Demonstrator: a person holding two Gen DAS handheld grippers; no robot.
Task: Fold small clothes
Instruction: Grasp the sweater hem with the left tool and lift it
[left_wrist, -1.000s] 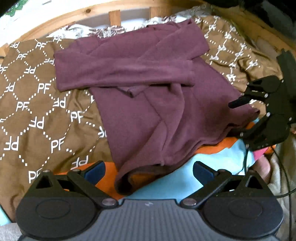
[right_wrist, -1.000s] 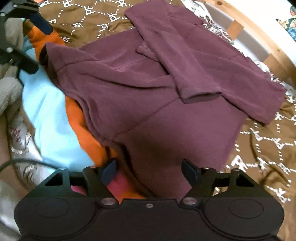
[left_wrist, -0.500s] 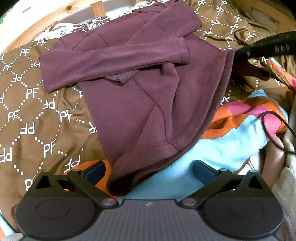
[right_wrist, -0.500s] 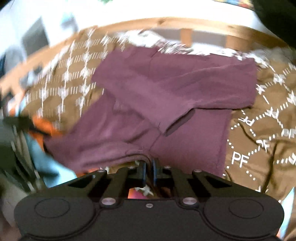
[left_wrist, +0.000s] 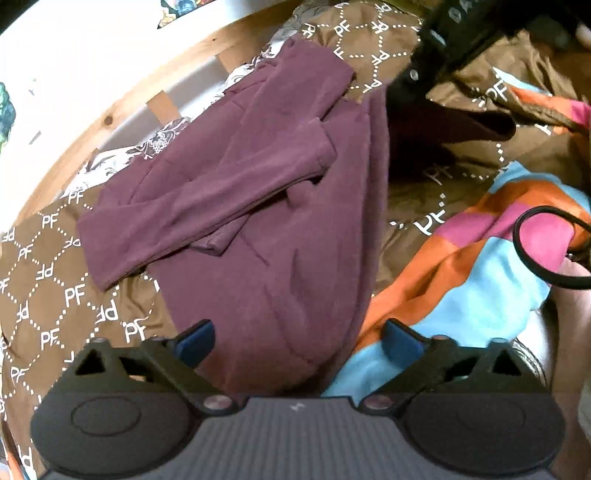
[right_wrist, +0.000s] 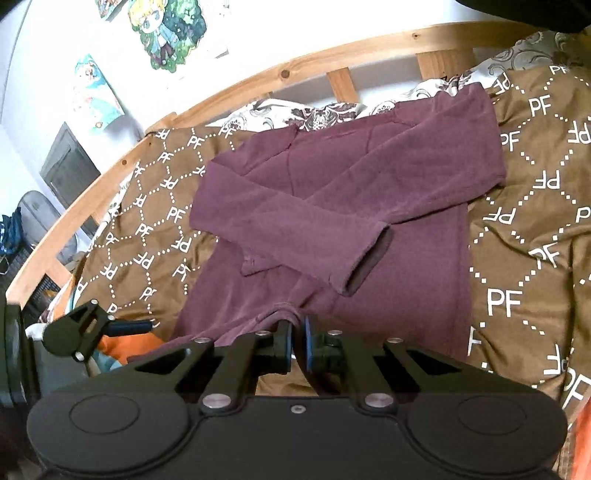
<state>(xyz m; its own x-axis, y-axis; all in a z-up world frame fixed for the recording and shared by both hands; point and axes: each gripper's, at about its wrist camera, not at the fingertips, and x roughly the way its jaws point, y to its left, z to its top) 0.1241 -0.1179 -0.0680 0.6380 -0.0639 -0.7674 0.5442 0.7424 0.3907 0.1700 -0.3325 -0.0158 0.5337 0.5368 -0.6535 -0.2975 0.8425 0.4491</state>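
My left claw (left_wrist: 299, 341), closing but wide, brackets the maroon sweater's (left_wrist: 266, 229) near hem on the bed. Brown bedspread (right_wrist: 524, 236) reads "PF" throughout. My right claw (right_wrist: 295, 343) pinches the sweater's hem.

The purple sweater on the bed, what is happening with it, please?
A person is folding the purple sweater on a brown patterned blanket. Its sleeves already lie crossed over the chest. The right hand-held gripper is shut on the bottom hem. The left hand-held gripper is closing around the other hem corner, not yet pinching it.
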